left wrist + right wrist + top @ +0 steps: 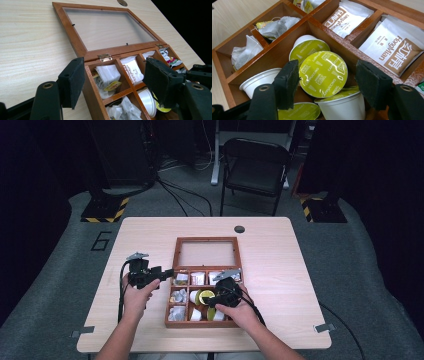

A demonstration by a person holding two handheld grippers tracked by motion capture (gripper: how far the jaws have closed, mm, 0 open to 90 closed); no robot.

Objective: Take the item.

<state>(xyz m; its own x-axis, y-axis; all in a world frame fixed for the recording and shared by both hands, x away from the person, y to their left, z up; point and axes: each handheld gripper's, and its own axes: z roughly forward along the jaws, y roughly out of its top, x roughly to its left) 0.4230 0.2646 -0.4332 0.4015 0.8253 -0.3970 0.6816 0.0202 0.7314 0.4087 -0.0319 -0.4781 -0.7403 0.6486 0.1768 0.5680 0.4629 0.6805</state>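
A wooden compartment box point(170, 312) lies on the table with its glass lid point(206, 254) laid flat behind it. My right gripper point(207, 301) point(327, 75) reaches into the middle compartment. Its jaws stand open around a white coffee capsule with a yellow-green foil lid point(323, 73) point(205, 296); the left pad point(287, 85) is at the capsule's edge and a gap shows at the right pad. More capsules point(308, 47) lie around it. My left gripper point(167, 272) point(113, 72) is open at the box's far left corner, one pad point(73, 82) outside the wall point(93, 92) and one over the compartments.
Other compartments hold tea bags point(275, 26) and white HongMian sachets point(397, 50) point(133, 71). The box's brass hinge point(105, 57) sits just ahead of my left jaws. Bare table point(280, 260) stretches to the right and left of the box. A black folding chair point(255, 167) stands beyond the table.
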